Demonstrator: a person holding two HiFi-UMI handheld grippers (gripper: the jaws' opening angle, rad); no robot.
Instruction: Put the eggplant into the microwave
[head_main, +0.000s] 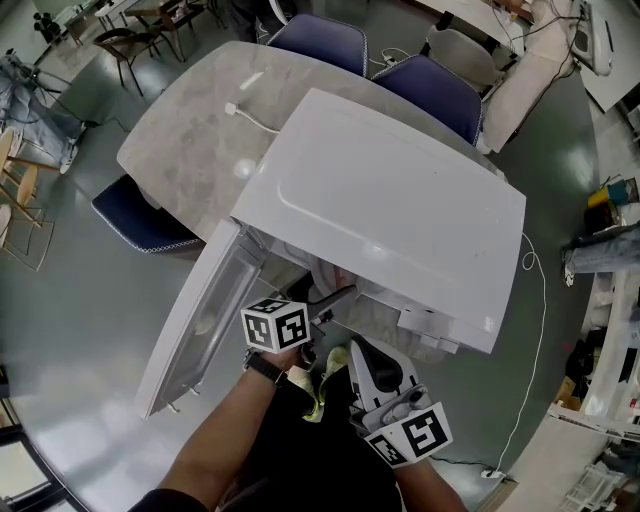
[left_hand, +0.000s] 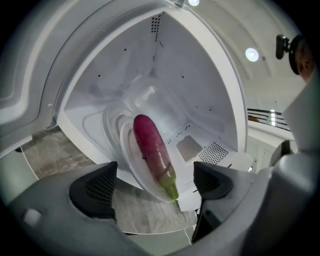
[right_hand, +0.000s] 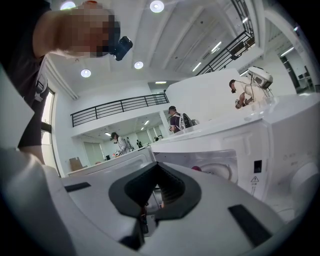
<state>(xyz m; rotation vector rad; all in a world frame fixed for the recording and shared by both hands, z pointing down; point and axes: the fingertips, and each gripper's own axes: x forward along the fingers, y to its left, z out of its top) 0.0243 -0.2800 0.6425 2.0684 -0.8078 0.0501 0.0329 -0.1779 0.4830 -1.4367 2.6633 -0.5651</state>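
Eggplant (left_hand: 152, 150) already lies on the glass plate (left_hand: 131, 165) inside the microwave (left_hand: 200, 90); your left tool (left_hand: 154, 186) gapes empty just near it, your right tool (right_hand: 155, 192) is pressed together, so probably only withdrawing remains.

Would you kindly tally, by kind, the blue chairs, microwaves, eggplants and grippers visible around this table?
Blue chairs: 3
Microwave: 1
Eggplant: 1
Grippers, the left gripper and the right gripper: 2
Total: 7
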